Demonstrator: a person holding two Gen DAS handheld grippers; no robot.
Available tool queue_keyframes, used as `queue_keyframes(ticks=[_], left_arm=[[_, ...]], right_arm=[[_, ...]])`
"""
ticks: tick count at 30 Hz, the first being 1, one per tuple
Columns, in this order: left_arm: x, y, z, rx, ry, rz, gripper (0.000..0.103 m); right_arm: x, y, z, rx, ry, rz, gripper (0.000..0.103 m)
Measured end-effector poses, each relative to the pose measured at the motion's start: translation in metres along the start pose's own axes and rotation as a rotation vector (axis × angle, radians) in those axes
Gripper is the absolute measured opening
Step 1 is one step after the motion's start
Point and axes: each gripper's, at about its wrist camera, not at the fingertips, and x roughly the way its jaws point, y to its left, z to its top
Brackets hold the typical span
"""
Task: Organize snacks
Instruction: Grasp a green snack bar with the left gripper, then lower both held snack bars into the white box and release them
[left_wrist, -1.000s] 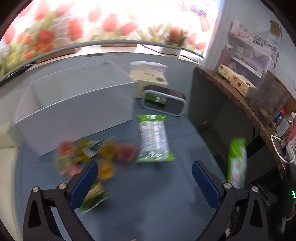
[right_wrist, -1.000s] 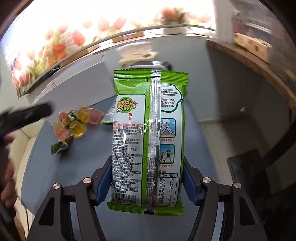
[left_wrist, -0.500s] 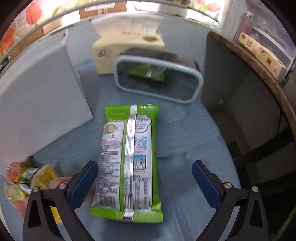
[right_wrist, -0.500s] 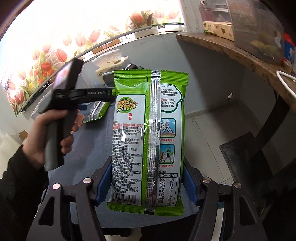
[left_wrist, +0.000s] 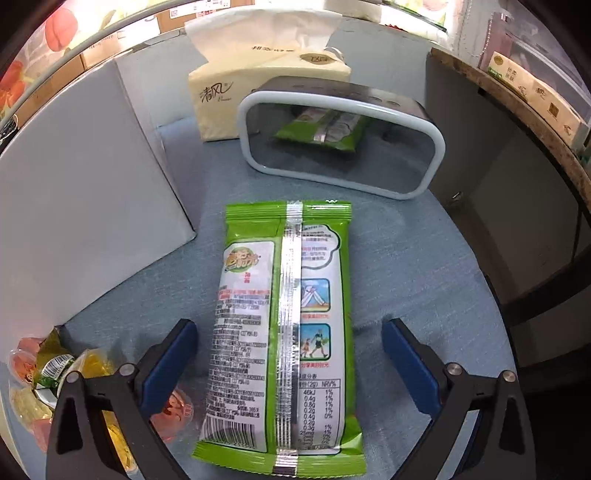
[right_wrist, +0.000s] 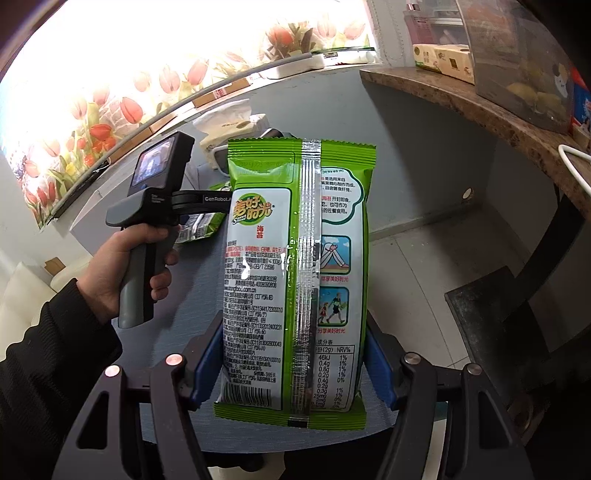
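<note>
White bin (left_wrist: 85, 206) sits ahead-left of the left gripper (left_wrist: 290, 363), whose fingers are spread around a green seaweed pack (left_wrist: 284, 325) lying flat on the table, not touching. Right gripper (right_wrist: 295, 369) pinches a second seaweed pack (right_wrist: 295, 280), upright between its pads.

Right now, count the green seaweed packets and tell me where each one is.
2. One packet lies on the blue cloth between the open left gripper's fingers; its image shows in the mirror. The other is clamped in the right gripper. More may be hidden.
</note>
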Motion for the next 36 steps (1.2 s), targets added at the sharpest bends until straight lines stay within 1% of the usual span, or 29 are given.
queue_keyframes(ticks=[1, 2, 3, 4, 5, 7, 10, 13, 15, 19, 22, 24, 25, 27, 28, 29, 30, 32, 36], left_arm=[[-0.003, 0.0, -0.001, 0.001, -0.005, 0.0, 0.087], [-0.008, 0.001, -0.002, 0.004, -0.012, 0.002, 0.079], [-0.012, 0.001, -0.003, 0.009, -0.01, -0.011, 0.069], [-0.016, 0.003, -0.005, 0.008, -0.002, -0.026, 0.064], [-0.02, 0.005, -0.006, 0.008, -0.002, -0.032, 0.062], [-0.025, 0.009, -0.006, 0.004, 0.001, -0.053, 0.061], [-0.04, 0.013, -0.007, -0.002, -0.018, -0.072, 0.061], [-0.067, 0.018, -0.009, 0.004, -0.054, -0.092, 0.061], [-0.091, 0.021, -0.012, 0.005, -0.095, -0.102, 0.061], [-0.136, 0.042, -0.021, -0.034, -0.151, -0.136, 0.061], [-0.161, 0.074, -0.029, -0.087, -0.187, -0.122, 0.061], [-0.179, 0.104, -0.031, -0.135, -0.21, -0.101, 0.062], [-0.184, 0.114, -0.033, -0.155, -0.218, -0.094, 0.062], [-0.197, 0.144, -0.033, -0.202, -0.246, -0.082, 0.062], [-0.202, 0.161, -0.032, -0.225, -0.259, -0.07, 0.062], [-0.206, 0.176, -0.029, -0.246, -0.268, -0.058, 0.062], [-0.212, 0.193, -0.027, -0.27, -0.28, -0.049, 0.062], [-0.214, 0.219, -0.017, -0.3, -0.289, -0.043, 0.062], [-0.21, 0.255, 0.01, -0.36, -0.314, -0.069, 0.062]], right_arm=[[0.0, 0.001, 0.0, -0.002, 0.0, 0.003, 0.072], [0.0, 0.003, 0.0, -0.003, 0.0, 0.004, 0.072], [0.0, 0.004, 0.0, -0.004, 0.0, 0.006, 0.072], [0.0, 0.006, 0.0, -0.005, -0.001, 0.009, 0.072], [0.0, 0.008, -0.001, -0.007, -0.001, 0.011, 0.072], [-0.001, 0.013, -0.001, -0.015, -0.003, 0.015, 0.072], [-0.004, 0.018, -0.002, -0.025, -0.011, 0.019, 0.072], [-0.005, 0.023, -0.002, -0.033, -0.011, 0.025, 0.072], [-0.005, 0.026, -0.001, -0.043, -0.012, 0.028, 0.072], [0.001, 0.042, 0.007, -0.071, -0.013, 0.053, 0.072], [0.012, 0.06, 0.019, -0.104, -0.004, 0.093, 0.072], [0.023, 0.078, 0.03, -0.136, 0.004, 0.122, 0.072], [0.028, 0.089, 0.037, -0.162, -0.001, 0.129, 0.072], [0.04, 0.113, 0.053, -0.219, 0.0, 0.147, 0.072], [0.048, 0.129, 0.063, -0.248, -0.001, 0.175, 0.072], [0.055, 0.142, 0.072, -0.272, 0.001, 0.198, 0.072], [0.063, 0.155, 0.081, -0.294, 0.011, 0.208, 0.072], [0.078, 0.182, 0.104, -0.328, 0.004, 0.22, 0.072], [0.113, 0.227, 0.158, -0.341, 0.026, 0.262, 0.072]])
